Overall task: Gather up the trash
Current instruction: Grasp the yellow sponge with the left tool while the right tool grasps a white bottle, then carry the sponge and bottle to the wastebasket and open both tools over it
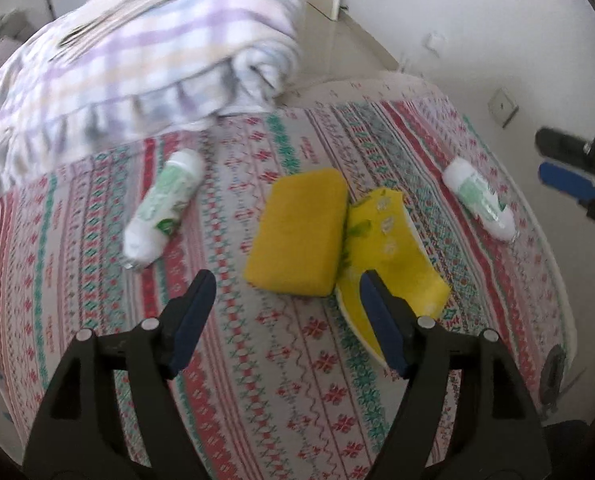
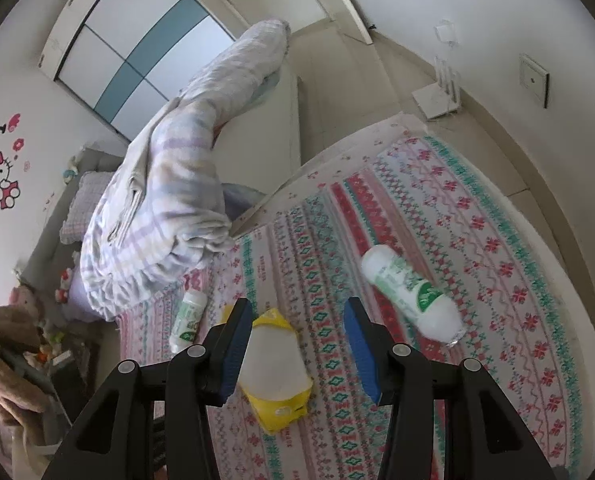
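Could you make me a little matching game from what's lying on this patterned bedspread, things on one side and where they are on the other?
Things:
1. yellow sponge
2. yellow packet
3. folded checked blanket
4. left hand-held gripper

Descriptions:
A. heaped at the far end of the bed
B. open, holding nothing
C. between a white bottle and the packet
D. lying against the sponge's side

Pairs: 1-C, 2-D, 3-A, 4-B
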